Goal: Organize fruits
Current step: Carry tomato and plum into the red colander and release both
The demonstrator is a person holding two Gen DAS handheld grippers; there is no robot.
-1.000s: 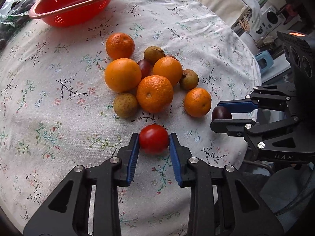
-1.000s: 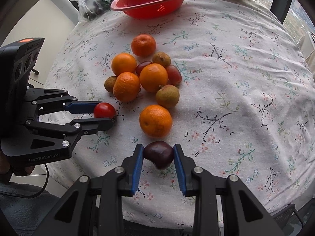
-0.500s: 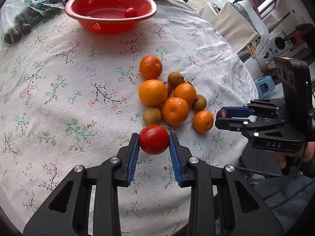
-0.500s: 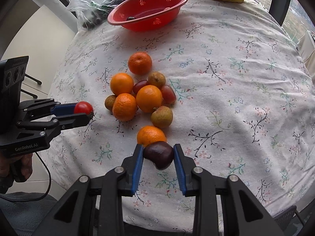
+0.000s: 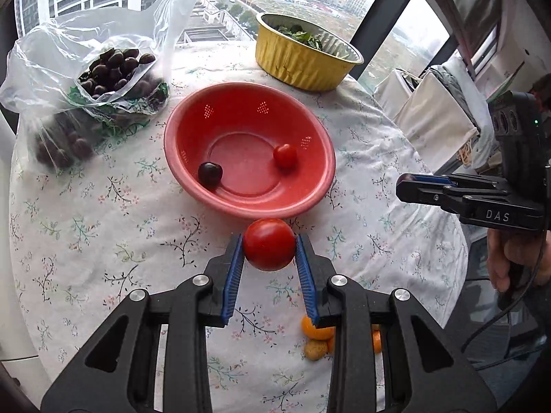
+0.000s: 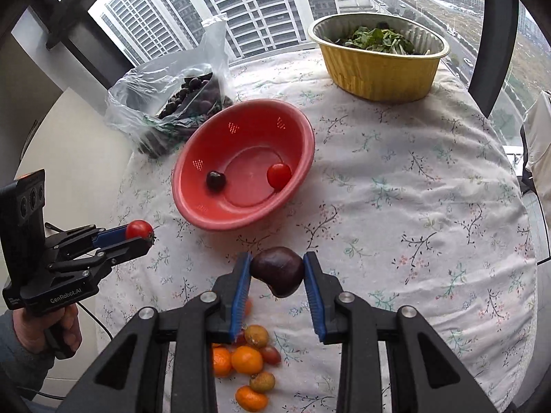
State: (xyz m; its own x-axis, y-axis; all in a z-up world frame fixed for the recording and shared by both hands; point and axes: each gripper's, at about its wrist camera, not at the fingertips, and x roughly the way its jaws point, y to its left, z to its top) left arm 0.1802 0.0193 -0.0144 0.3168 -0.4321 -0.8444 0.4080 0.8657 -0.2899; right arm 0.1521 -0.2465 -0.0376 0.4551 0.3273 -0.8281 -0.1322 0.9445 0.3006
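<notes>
Oranges part. hidden behind left gripper fingers.

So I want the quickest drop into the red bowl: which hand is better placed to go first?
Probably left: its tool holds the tomato right at the red bowl's near rim. The right tool, gripping the dark fruit, looks farther back.

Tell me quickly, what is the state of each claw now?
Left claw: closed on the red tomato.
Right claw: closed on the dark plum.
</notes>
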